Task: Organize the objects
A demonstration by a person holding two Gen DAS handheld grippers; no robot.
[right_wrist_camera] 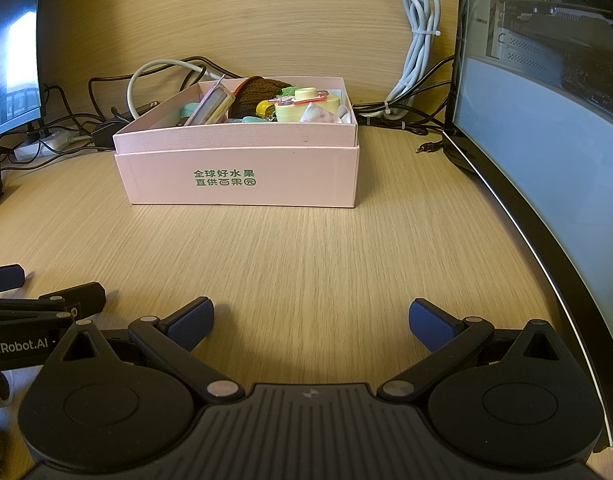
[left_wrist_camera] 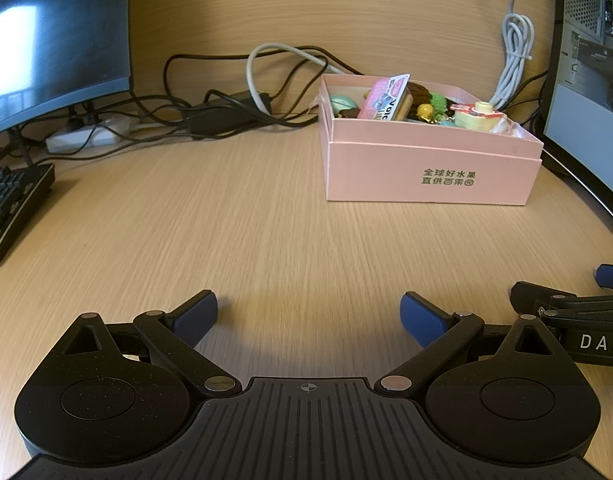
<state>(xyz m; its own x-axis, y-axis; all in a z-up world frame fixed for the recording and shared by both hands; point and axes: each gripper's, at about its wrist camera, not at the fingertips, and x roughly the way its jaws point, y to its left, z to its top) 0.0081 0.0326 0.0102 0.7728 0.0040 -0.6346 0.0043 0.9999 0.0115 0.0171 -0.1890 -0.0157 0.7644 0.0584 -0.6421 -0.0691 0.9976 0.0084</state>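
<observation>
Light wood-grain desk (right_wrist_camera: 306,248), backed by a panel of the same wood; bare across its middle and front.

Curved black-framed monitor (right_wrist_camera: 546,168): along the right edge of the desk.

Second dark monitor (left_wrist_camera: 54,40): at the left rear corner, with a black keyboard (left_wrist_camera: 10,208) below it at the left edge.

Pale pink rectangular cardboard box (right_wrist_camera: 242,176), green printed characters on its front wall: open-topped, seated in a slightly wider pink base, standing toward the rear of the desk, right of centre. Contents, heaped together: brown knitted item (right_wrist_camera: 262,90); cream round container (right_wrist_camera: 306,106); pink printed packet (left_wrist_camera: 384,100), leaning; small yellow, green and teal pieces, too small to identify.

Black cables and white power strip (left_wrist_camera: 86,134): along the rear edge, left of the box.

Bundled grey cable (right_wrist_camera: 420,40): hanging against the back panel, right of the box.

Left gripper (left_wrist_camera: 308,316): black, blue fingertip pads (left_wrist_camera: 196,314); jaws wide apart, nothing between them; at the front edge, well apart from the box.

Right gripper (right_wrist_camera: 310,322): same build, jaws likewise wide apart and empty; just beside the left gripper at the front edge.
</observation>
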